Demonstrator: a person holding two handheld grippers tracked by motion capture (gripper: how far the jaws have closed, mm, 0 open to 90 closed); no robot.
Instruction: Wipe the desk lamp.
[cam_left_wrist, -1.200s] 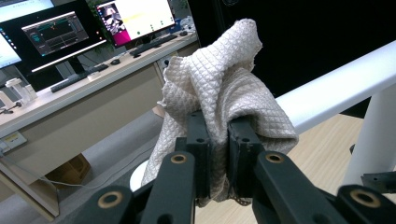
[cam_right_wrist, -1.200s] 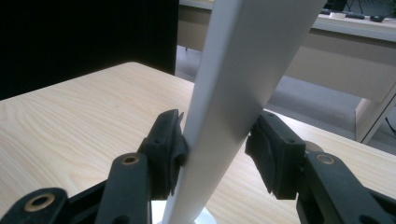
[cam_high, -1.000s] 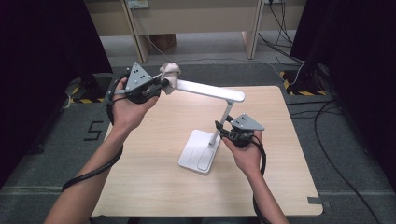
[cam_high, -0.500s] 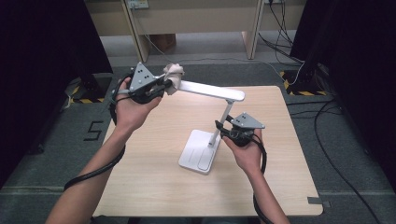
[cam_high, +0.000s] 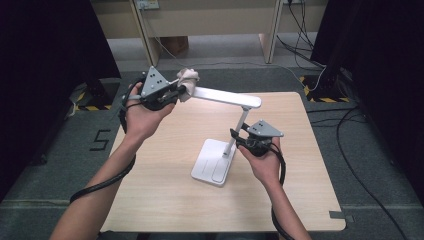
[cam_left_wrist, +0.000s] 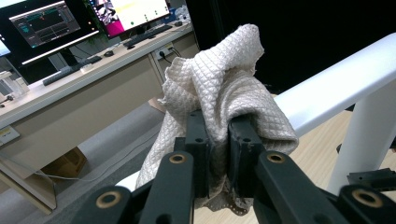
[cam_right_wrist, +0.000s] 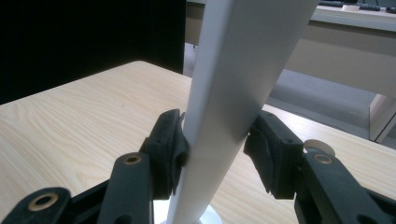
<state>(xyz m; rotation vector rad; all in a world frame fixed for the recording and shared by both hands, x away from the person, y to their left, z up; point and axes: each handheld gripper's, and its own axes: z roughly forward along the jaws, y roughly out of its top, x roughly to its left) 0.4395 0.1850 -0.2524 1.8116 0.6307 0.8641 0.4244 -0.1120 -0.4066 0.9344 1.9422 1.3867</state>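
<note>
While the left gripper (cam_high: 176, 93) hangs over the far left corner of the table (cam_high: 165, 200), its jaws are pinched nearly together on a bunched cream cloth (cam_left_wrist: 224, 88), which bulges out ahead of the tips and hangs down below them. That cloth touches the near end of the desk lamp's white head bar (cam_high: 222, 96), whose long axis runs away from the left jaws toward the right hand's side of the table. By this reading, the coming stroke turns on that axis: the bar lies straight ahead of the cloth, so a wipe would travel along it, away from the left hand, which is much the nearer to the bar. Farther right, the lamp's stem (cam_right_wrist: 229, 93) rises at a tilt between the jaws of the right gripper (cam_high: 239, 138); they stand partly apart, pads pressed on the stem's two sides, bracing it. The lamp's flat base (cam_high: 214, 162) rests on the table just left of and below that gripper.
</note>
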